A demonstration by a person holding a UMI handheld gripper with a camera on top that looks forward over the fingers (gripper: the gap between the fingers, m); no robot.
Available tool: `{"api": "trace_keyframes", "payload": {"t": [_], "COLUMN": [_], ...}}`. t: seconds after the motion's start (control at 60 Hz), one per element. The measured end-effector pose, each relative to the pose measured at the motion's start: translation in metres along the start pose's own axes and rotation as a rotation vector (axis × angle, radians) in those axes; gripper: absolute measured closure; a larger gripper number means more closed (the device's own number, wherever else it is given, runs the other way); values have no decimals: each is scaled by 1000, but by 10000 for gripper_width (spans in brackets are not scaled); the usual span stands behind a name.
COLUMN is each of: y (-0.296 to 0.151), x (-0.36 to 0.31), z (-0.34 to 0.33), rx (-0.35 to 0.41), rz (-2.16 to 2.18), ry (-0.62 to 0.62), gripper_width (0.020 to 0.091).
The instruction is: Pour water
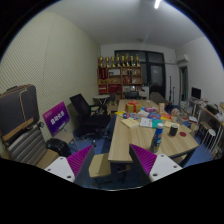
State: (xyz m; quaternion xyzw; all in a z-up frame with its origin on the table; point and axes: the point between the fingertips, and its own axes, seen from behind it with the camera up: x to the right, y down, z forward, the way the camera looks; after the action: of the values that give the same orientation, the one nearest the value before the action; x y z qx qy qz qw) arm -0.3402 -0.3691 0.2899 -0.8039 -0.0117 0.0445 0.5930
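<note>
No water vessel can be picked out for certain; whatever is to be poured most likely stands among the small items (150,118) crowded on the far part of the table (135,140), well beyond the jaws. They are too small to tell a bottle from a cup. As a judgement, a filled bottle or cup would be moderately heavy, smooth and apt to slip, so it should be taken around the middle of its body, below any cap, with both pads square on it, and kept upright until it is over the receiving cup.

The gripper (114,160) is held high, well short of the table, its jaws spread wide with nothing between them; the left pad (80,157) and right pad (150,160) stand far apart.

Left of the table is a black office chair (88,115); farther left, a purple sign (57,117). Red shelves (120,75) line the far wall.
</note>
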Motion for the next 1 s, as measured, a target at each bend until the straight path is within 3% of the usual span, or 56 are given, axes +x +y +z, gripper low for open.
{"api": "trace_keyframes", "payload": {"t": [0.2,0.467,0.733,1.0], "y": [14,28,69,95], "x": [18,109,251,311], "z": [17,61,198,319], "rx": [-22,50,56,75], "rz": [2,28,-43,3], "ry": [36,125,219,205], "gripper_width": [302,298,296,299]}}
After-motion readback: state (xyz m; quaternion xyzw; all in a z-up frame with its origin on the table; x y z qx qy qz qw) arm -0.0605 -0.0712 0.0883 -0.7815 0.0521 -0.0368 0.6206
